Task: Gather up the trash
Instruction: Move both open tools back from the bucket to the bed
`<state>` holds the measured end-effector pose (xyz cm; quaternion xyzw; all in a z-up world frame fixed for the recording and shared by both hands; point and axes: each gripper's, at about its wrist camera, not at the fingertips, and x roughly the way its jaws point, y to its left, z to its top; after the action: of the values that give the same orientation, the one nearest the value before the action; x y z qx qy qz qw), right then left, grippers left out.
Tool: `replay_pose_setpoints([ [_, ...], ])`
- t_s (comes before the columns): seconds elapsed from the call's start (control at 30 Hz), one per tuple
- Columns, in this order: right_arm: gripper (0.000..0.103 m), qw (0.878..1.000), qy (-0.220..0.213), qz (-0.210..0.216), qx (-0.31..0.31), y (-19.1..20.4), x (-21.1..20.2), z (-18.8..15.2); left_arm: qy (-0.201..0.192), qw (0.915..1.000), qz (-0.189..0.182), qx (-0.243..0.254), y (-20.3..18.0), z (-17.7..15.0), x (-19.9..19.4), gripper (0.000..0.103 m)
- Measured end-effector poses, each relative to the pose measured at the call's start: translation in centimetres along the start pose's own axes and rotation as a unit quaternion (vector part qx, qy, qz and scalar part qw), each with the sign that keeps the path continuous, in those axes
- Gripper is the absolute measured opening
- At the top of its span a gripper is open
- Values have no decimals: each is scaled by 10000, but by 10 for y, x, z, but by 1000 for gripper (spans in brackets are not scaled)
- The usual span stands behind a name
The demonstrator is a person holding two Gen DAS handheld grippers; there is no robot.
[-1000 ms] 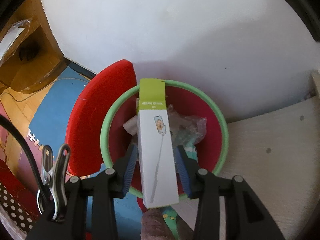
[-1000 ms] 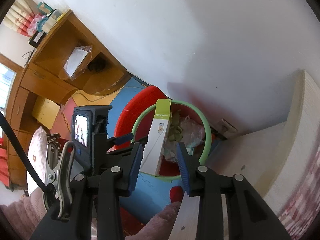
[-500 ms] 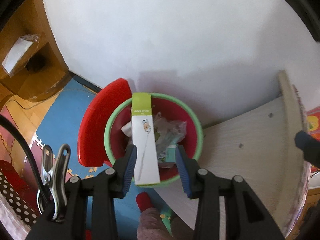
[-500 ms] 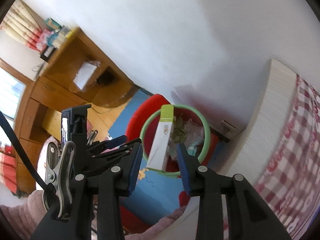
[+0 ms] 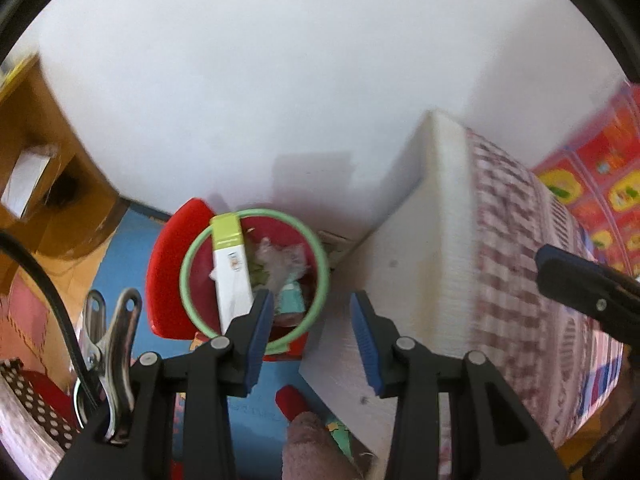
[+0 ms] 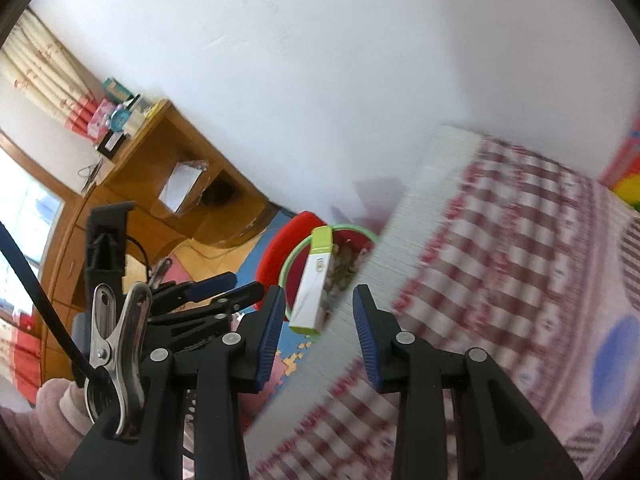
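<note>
A red bin with a green rim (image 5: pixel 326 272) stands on the floor against the white wall, its red lid (image 5: pixel 172 256) tipped up behind it. Inside stand a white and green box (image 5: pixel 232 272) and crumpled clear plastic (image 5: pixel 280 260). High above the bin and the bed's edge, my left gripper (image 5: pixel 312 320) is open and empty. My right gripper (image 6: pixel 316 316) is also open and empty, well back from the bin rim (image 6: pixel 352 227) and the box (image 6: pixel 316 284). The left gripper's fingers (image 6: pixel 208 284) show at the left of the right wrist view.
A bed with a white wooden frame (image 5: pixel 400 280) and a red-checked cover (image 6: pixel 520 260) fills the right side. A wooden desk with shelves (image 6: pixel 160 184) stands left of the bin. Blue foam mat (image 5: pixel 128 240) covers the floor. A pink sleeve (image 5: pixel 312 448) shows below.
Both grippers have risen and drawn back from the bin, which now looks smaller. The bed has come into view on the right. The box stays in the bin; jaws unchanged.
</note>
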<state>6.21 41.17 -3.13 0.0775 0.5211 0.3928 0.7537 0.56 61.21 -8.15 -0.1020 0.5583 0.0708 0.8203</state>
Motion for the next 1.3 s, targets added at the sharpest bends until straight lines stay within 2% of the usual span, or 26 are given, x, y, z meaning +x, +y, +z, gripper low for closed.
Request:
replay_pose_setpoints([
  [0.33, 36, 9969, -346, -399, 585, -63, -69, -41, -34, 9964, -412, 746, -94, 3, -21, 42],
  [0.7, 36, 9835, -808, -917, 1333, -124, -126, -77, -77, 9854, -646, 1571, -171, 11, -34, 42],
  [0.8, 36, 9806, -890, -953, 1463, -143, -143, -85, -80, 9845, -628, 1635, -191, 10, -36, 42],
  [1.07, 36, 9776, -954, -1095, 1523, -187, -188, -100, 23, 9868, -741, 1440, -250, 2, -33, 42],
  [1.3, 36, 9731, -951, -1198, 1721, -246, -219, -128, 86, 9852, -726, 1549, -311, -11, -22, 42],
])
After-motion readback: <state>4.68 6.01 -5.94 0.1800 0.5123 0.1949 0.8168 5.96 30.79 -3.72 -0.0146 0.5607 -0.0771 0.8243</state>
